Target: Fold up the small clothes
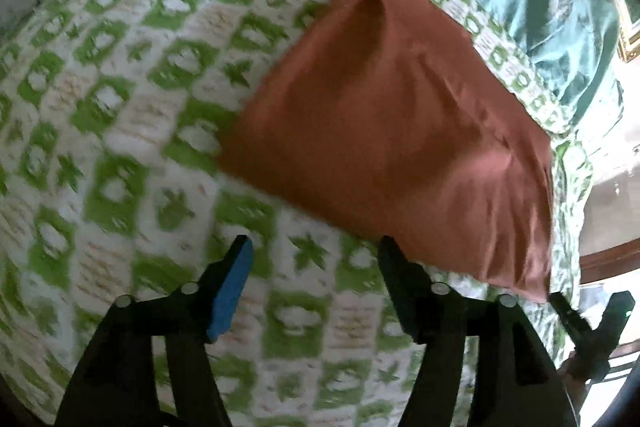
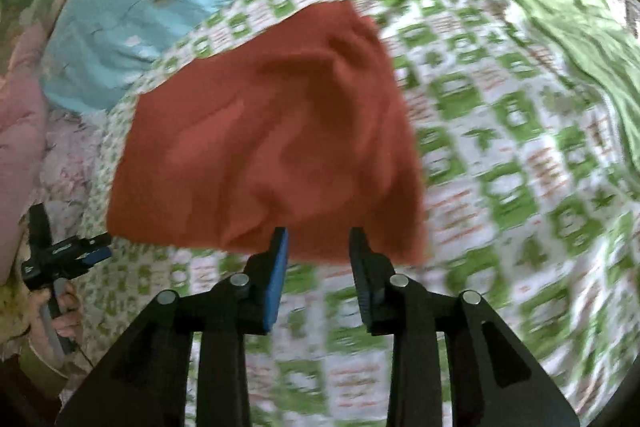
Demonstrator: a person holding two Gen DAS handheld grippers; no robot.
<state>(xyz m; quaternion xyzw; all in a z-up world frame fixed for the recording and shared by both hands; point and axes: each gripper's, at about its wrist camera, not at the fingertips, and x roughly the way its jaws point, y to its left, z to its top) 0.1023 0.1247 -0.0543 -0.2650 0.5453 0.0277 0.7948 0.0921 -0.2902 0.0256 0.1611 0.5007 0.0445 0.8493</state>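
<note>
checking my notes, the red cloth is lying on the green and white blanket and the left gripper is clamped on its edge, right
Not quite. The left gripper is open and holds nothing, as the left wrist view shows. The red cloth does lie on the green and white blanket.

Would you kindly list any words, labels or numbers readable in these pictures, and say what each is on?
None can be read.
Small white lettering on the left gripper, seen in the right wrist view: too small and blurred to read.
Orange marks woven into the green and white bedspread: blurred, may be only pattern.
</note>
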